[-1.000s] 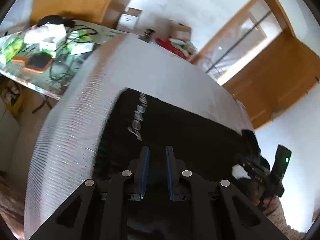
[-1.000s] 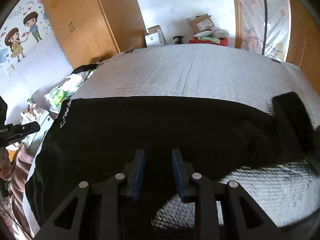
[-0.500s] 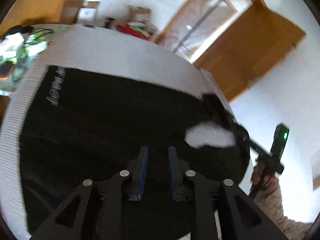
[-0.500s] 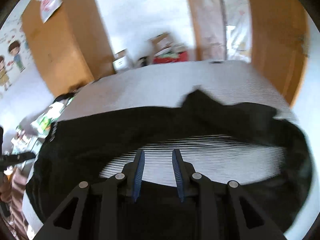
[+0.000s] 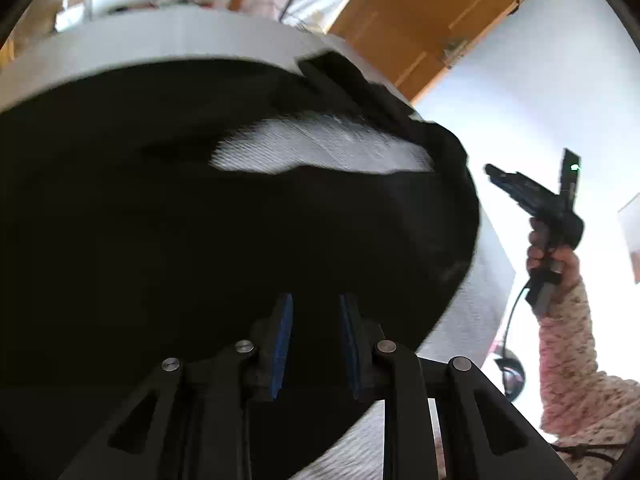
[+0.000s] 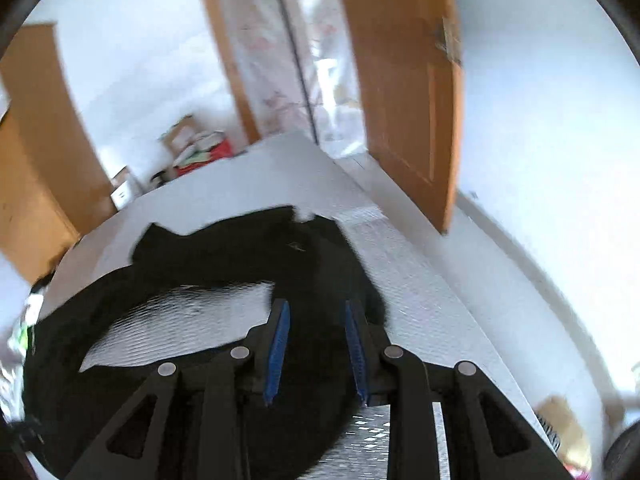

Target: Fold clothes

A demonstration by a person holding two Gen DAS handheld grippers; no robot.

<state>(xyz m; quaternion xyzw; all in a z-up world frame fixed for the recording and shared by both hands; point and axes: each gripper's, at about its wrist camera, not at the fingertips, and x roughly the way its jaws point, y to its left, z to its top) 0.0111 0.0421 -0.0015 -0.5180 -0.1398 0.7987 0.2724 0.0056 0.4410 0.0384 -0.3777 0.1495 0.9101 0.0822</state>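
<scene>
On the white textured tabletop (image 5: 168, 36) a black garment (image 5: 200, 240) was spread, covering most of the surface and reaching the edge nearest the wooden door (image 6: 404, 92). One fold at most appeared to have been made: a bare patch of tabletop was seen ringed by black cloth, as if a part of the garment had been laid over or looped back, and the end toward the door was bunched into a crumpled ridge. No compact, squared stack was to be seen, so most of the folding was judged to be left.

The left gripper (image 5: 314, 344) was held above the cloth with its fingers parted, having just been opening, and nothing was caught between them. The right gripper (image 6: 316, 354) was likewise carried over the garment's door-side end, its fingers apart and empty; in the left view it was seen off the tabletop's edge, in a hand with a speckled pink sleeve (image 5: 568, 352).

Both views were smeared by motion. The garment's kind, its seams and its layering could not be made out in the flat black, and its near edge was hidden behind the gripper frames.
</scene>
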